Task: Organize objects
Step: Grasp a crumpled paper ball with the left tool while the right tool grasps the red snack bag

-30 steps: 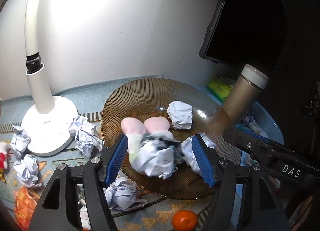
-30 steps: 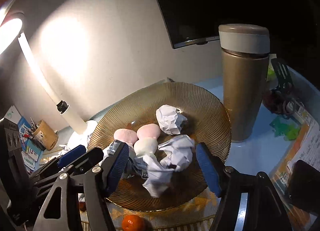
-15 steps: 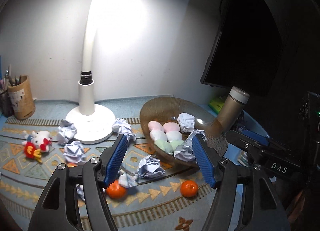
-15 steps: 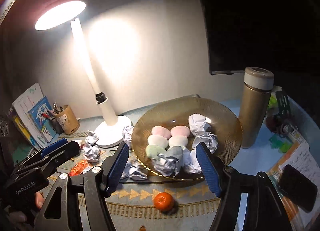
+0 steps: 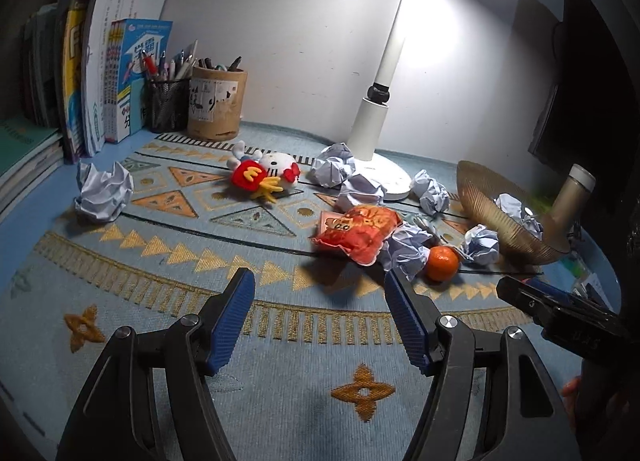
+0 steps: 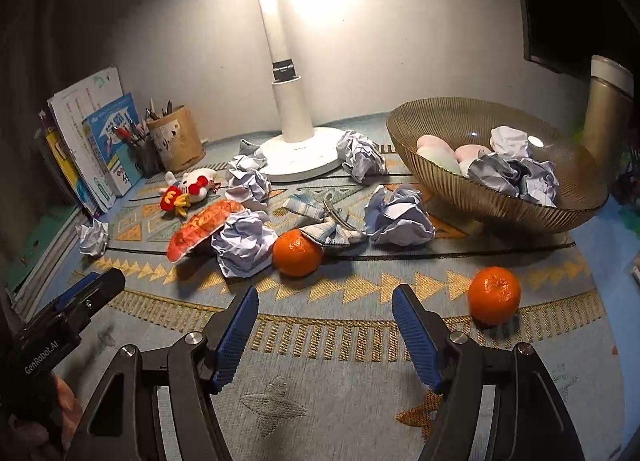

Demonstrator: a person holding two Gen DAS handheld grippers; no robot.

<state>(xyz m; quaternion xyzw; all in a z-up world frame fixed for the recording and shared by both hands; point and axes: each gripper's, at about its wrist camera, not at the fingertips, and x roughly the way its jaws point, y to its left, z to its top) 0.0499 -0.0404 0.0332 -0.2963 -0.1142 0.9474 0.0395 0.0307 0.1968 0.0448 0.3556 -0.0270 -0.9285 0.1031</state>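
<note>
Both claws, left claw [image 5: 320, 325] and right claw [image 6: 324, 331], gape released between picks; next, close on the tangerine [image 6: 297, 252] at 12 o'clock.

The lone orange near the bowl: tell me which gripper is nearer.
Right. The right gripper hangs open just left of the orange. The left gripper is farther left, near the other orange.

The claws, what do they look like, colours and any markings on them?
Both look alike. The left claw and right claw have black angular metal-look arms with silver round bolts at the joints, and two fingers faced with blue ribbed pads. In the right wrist view the left unit's black body reads "GenRobot.AI" in white and has a blue strip on top. No cables or sleeves show.
</note>
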